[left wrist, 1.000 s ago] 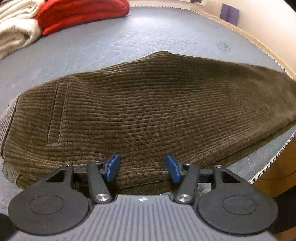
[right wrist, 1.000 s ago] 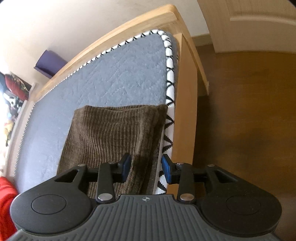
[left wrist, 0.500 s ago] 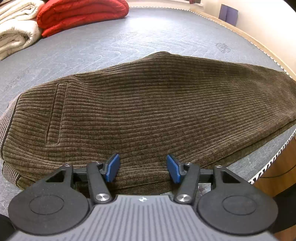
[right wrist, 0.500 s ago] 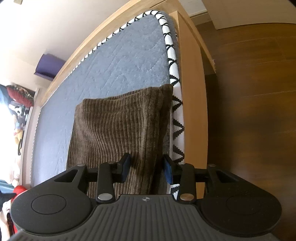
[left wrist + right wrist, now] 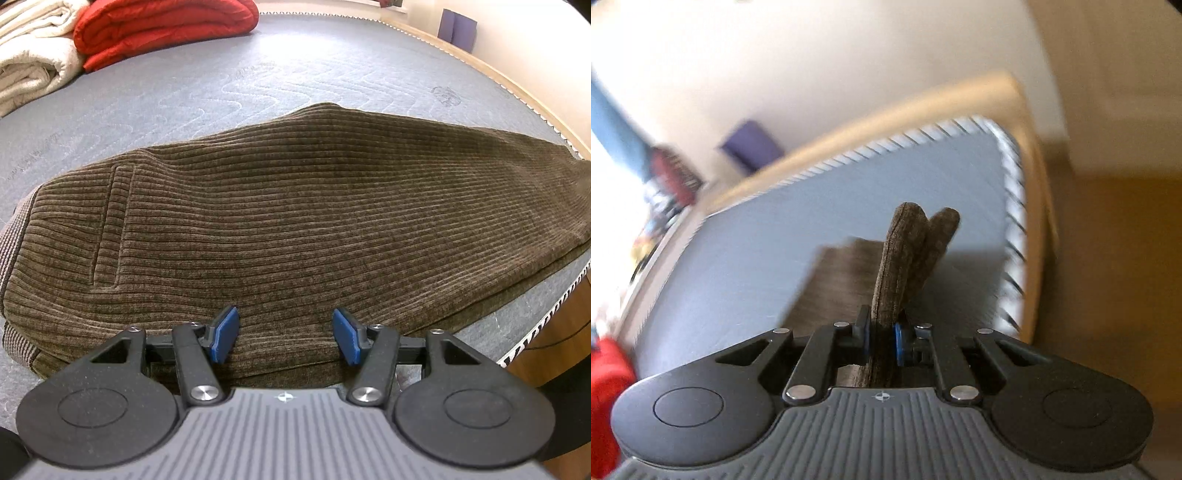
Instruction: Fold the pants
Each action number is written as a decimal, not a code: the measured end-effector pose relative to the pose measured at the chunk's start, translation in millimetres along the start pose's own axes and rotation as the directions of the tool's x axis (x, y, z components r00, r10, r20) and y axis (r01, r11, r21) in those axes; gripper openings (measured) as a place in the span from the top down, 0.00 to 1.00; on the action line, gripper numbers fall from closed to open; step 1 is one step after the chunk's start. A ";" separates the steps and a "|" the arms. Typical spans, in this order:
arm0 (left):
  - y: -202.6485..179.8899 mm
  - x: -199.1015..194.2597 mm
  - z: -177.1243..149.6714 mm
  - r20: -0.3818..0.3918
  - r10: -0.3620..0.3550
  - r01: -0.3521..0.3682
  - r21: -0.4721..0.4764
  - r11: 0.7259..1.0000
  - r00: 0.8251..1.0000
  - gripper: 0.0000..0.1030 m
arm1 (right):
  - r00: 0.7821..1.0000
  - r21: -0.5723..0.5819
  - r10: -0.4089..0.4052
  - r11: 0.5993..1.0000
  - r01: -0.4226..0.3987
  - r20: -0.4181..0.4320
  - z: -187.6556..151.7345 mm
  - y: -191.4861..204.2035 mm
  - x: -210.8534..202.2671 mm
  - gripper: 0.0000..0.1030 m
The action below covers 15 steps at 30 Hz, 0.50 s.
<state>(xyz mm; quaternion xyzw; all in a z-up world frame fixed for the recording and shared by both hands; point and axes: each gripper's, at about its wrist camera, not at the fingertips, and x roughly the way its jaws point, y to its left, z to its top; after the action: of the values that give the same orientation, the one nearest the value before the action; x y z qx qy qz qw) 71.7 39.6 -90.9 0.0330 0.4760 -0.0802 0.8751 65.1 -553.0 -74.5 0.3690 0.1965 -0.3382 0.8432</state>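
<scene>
Right gripper (image 5: pixel 881 338), jaws just closed, pinches the brown corduroy pants' (image 5: pixel 295 229) leg end; open left gripper (image 5: pixel 284 336) hovers at the waist end

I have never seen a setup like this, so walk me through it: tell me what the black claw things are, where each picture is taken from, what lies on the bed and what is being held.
Each claw is a two-finger gripper that a person holds, one per hand, with a camera looking along its fingers. The left wrist view shows the left gripper open above brown corduroy pants spread on a grey mattress, holding nothing. Folded red and cream blankets lie at the far corner. In the blurred right wrist view, the right gripper has just closed on the leg end of the pants and holds it above the mattress.
</scene>
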 end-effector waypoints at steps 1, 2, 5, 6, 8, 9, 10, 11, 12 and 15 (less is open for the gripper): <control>0.3 0.0 0.3 -0.001 -0.001 0.001 -0.001 1.000 1.000 0.39 | 0.999 -0.091 0.021 0.996 -0.018 0.036 -2.8 21.5 -11.1 0.89; 0.8 0.0 0.9 -0.003 -0.004 0.004 -0.002 1.000 1.000 0.39 | 0.996 -0.190 0.059 0.981 -0.044 0.070 -8.6 45.5 -24.9 0.89; 5.6 -0.9 3.8 -0.011 -0.021 0.021 -0.019 1.000 1.000 0.39 | 0.964 -0.496 0.236 0.855 -0.147 0.120 -43.9 119.1 -78.7 0.89; 7.6 -1.0 4.5 -0.012 -0.028 0.028 -0.024 0.999 1.000 0.39 | 0.947 -0.581 0.303 0.793 -0.186 0.110 -60.7 140.3 -96.3 0.89; 11.8 -1.3 5.0 -0.012 -0.043 0.043 -0.033 0.999 0.999 0.39 | 0.886 -0.751 0.460 0.602 -0.269 0.051 -109.0 182.5 -139.4 0.89; 13.9 -1.7 5.1 -0.012 -0.051 0.050 -0.036 0.998 0.999 0.39 | 0.846 -0.824 0.532 0.467 -0.323 -0.030 -141.5 200.4 -161.0 0.89; 16.0 -2.4 5.2 -0.012 -0.059 0.058 -0.037 0.998 0.998 0.39 | 0.816 -0.868 0.566 0.340 -0.363 -0.120 -170.4 211.4 -174.9 0.89; 18.2 -3.3 5.3 -0.012 -0.067 0.066 -0.040 0.997 0.998 0.39 | 0.789 -0.900 0.575 0.194 -0.389 -0.217 -206.6 218.9 -187.8 0.89; 20.5 -4.0 5.4 -0.013 -0.075 0.074 -0.045 0.996 0.997 0.39 | 0.771 -0.908 0.557 0.070 -0.412 -0.307 -241.1 221.0 -195.5 0.88; 28.2 -7.0 6.0 -0.017 -0.101 0.100 -0.065 0.993 0.995 0.39 | 0.768 -0.846 0.357 -0.185 -0.500 -0.532 -332.2 210.4 -195.9 0.87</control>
<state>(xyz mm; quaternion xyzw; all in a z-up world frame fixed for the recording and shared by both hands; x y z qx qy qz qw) 77.8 67.3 -82.2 -0.0183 0.4881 -0.1086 0.8658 52.4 -113.9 -73.8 -0.2652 0.2786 0.2239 0.8955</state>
